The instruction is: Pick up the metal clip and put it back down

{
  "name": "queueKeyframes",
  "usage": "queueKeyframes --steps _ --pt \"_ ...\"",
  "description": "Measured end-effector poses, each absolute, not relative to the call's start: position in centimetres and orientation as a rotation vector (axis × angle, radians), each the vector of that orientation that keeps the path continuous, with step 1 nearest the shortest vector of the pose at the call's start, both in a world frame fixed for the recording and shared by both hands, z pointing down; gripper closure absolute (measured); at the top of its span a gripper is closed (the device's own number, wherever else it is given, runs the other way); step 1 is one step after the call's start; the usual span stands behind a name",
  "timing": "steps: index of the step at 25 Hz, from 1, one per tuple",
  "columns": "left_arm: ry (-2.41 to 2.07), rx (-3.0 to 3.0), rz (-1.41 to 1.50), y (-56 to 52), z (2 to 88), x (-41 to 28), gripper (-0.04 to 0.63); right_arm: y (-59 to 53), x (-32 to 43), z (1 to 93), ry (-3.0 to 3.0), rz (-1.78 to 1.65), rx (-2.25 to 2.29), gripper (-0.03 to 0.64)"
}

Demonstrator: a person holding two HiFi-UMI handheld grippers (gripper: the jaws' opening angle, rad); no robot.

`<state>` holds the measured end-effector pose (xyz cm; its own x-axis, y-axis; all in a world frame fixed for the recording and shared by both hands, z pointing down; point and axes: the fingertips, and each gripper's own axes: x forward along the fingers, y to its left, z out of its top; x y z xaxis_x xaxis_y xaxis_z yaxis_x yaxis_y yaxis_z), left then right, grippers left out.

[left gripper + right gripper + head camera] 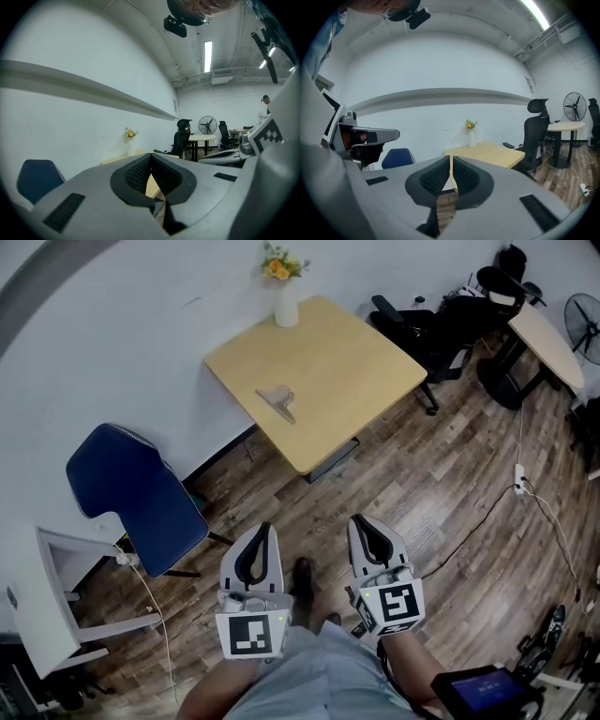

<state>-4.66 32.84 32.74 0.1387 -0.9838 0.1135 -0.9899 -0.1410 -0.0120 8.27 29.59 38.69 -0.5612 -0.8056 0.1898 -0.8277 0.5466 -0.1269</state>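
Head view is showing us the metal clip (278, 401) lying flat on the pale square wooden table (356, 371), well apart from both grippers. A white vase of yellow flowers (285, 298) is standing at the table's far corner, with a blue padded chair (141, 493) and a black office chair (427, 329) flanking it. We are holding the left gripper (265, 531) and right gripper (360, 523) over the plank floor (422, 484), each empty, ribbed black pads (136, 174) pressing together.

The chair (141, 498) is blue, the table (347, 362) pale wood, the vase (286, 307) white, its flowers (279, 266) yellow-orange.
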Motion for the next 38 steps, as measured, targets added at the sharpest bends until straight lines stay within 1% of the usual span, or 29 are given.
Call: queueKeyframes --steps 6,12,18,25,34,38 --pt "-2.021 2.351 0.098 25.7 30.9 -9.2 0.577 22.4 3.3 36.9 -2.691 0.267 1.413 0.567" --pt "-2.012 2.406 0.042 21.5 28.7 -11.1 0.577 18.4 1.4 33.7 -2.709 0.192 1.461 0.568" --pt "-1.977 2.429 0.063 19.3 29.2 -10.6 0.577 16.2 1.9 33.4 -2.709 0.179 1.499 0.568" --pt "-1.944 2.420 0.132 13.9 31.4 -9.3 0.577 11.1 3.0 35.8 -2.688 0.255 1.506 0.566" --pt "-1.971 2.367 0.269 2.3 33.8 -8.0 0.577 -1.0 4.0 38.6 -2.712 0.354 1.433 0.566" --pt "-2.041 2.338 0.284 -2.2 32.8 -7.6 0.577 -5.9 3.9 38.1 -2.759 0.361 1.362 0.566"
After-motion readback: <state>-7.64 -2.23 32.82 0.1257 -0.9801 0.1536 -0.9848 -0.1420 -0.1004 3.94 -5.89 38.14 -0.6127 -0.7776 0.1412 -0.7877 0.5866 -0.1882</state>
